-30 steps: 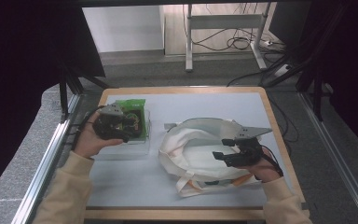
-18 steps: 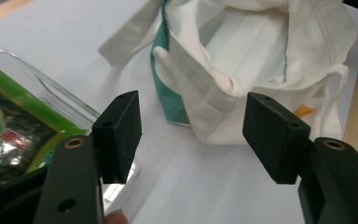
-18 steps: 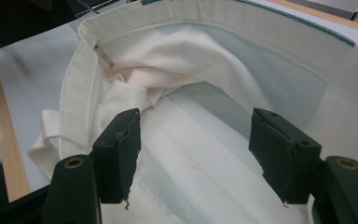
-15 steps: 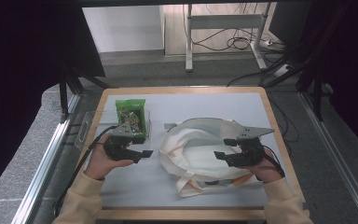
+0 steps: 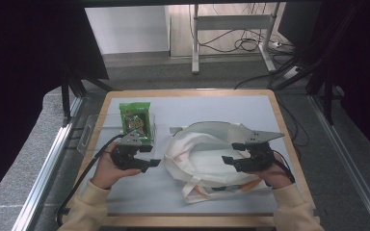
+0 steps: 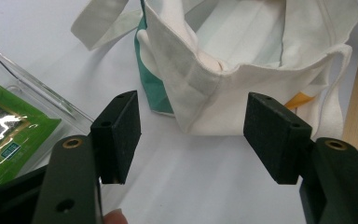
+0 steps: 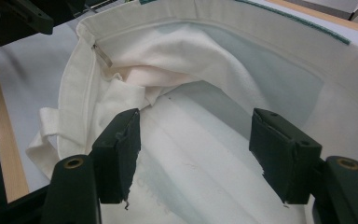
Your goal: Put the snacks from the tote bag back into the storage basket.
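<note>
A white tote bag (image 5: 200, 153) with teal and orange print lies open on the grey mat. My left gripper (image 5: 150, 156) is open just left of the bag and points at its rim (image 6: 242, 84); nothing is between its pads (image 6: 121, 135). My right gripper (image 5: 231, 152) is open over the right side of the bag's mouth. Its jaws reach into the bag's white inside (image 7: 205, 70) and do not pinch the cloth. A green snack packet (image 5: 136, 119) lies in a clear tray (image 5: 90, 137) behind the left gripper, and the packet (image 6: 9, 135) is also at the left edge of the left gripper view.
The grey mat (image 5: 221, 108) covers a wooden-edged table (image 5: 289, 144). The bag's handles (image 5: 192, 190) spread toward the near edge. Bare mat lies at the back right and in front of the left hand. A black cable (image 5: 84, 175) trails from the left gripper.
My left hand has come away from the green packet in the tray, moving nearer and down to the bag's left rim. The right gripper has stayed where it was.
</note>
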`<state>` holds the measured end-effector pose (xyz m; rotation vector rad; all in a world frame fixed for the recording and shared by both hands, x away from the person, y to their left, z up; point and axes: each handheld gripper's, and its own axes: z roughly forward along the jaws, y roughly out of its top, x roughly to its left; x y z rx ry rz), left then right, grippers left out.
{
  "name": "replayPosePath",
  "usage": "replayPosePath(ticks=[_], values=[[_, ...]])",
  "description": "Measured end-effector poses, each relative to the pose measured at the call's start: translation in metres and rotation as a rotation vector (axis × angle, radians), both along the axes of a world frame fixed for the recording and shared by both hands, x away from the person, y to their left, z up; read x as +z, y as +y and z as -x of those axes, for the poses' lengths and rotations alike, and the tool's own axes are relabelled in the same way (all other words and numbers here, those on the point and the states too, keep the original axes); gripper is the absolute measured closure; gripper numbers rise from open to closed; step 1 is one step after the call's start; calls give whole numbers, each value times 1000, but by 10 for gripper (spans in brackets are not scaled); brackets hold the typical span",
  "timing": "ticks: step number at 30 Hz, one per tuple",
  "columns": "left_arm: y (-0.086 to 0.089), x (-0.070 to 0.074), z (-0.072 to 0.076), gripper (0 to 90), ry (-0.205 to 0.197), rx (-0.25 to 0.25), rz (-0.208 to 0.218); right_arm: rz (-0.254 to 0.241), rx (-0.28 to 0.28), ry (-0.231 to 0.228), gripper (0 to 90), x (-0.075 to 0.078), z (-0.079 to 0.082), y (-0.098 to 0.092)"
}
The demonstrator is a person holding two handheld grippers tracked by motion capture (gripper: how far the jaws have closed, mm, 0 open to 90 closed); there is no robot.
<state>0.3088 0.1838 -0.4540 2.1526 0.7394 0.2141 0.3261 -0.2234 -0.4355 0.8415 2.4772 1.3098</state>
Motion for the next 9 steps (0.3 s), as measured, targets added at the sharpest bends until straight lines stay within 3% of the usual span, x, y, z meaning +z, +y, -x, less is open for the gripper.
replayPosePath(ticks=[9], values=[[3,0,-1,355,-3,10,11,-2,-3,-7,334,2,1,-1]])
